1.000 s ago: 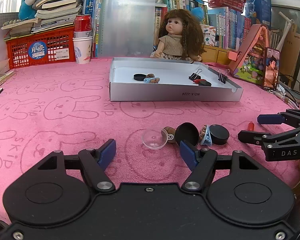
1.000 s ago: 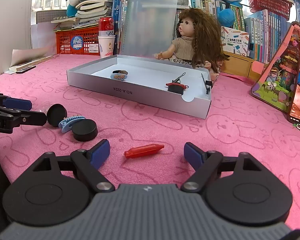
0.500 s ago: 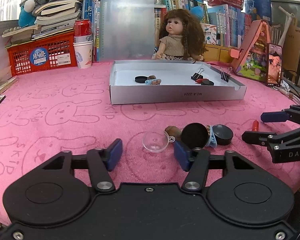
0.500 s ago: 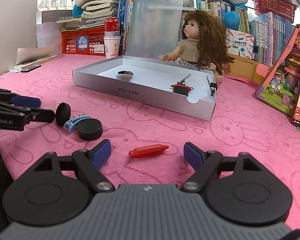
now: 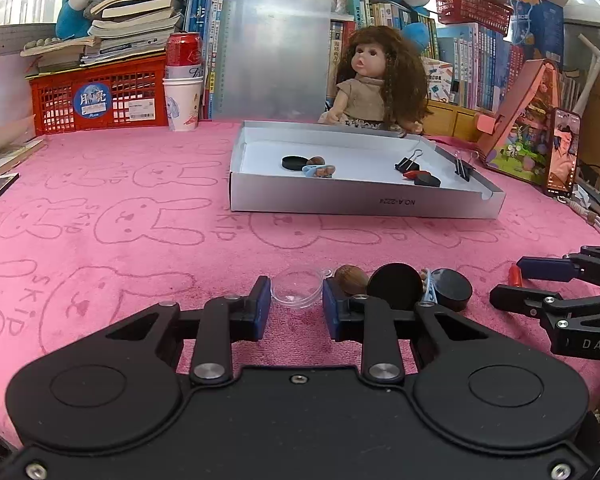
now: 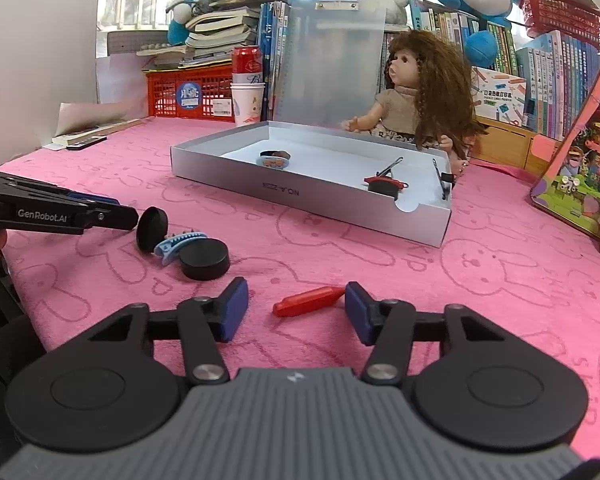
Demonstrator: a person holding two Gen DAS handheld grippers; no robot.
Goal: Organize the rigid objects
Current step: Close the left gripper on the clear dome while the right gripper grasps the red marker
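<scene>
I have both tongs down at the near edge of the pink cloth (image 5: pixel 100 240), each lined up on its own piece, so the step in hand looks like the pickup before carrying things to the grey tray (image 5: pixel 360 202) far ahead. My left gripper (image 5: pixel 296 306) is spread but narrow, its blue pads (image 5: pixel 262 304) on either side of the clear dome (image 5: pixel 298 290), close to its rim; I cannot tell whether they touch it. Just to the right of that right pad sit the brown nut (image 5: pixel 350 278), a black disc (image 5: pixel 396 286) standing on edge, the blue clip (image 5: pixel 428 290) and a black puck (image 5: pixel 452 288). My right gripper (image 6: pixel 296 308) is released and wide, with the red crayon (image 6: pixel 308 300) lying crosswise between its pads, its tip almost at the right one. Next, I judge, both need a gentle squeeze: the dome is thin and may pop out, and the crayon could roll.
</scene>
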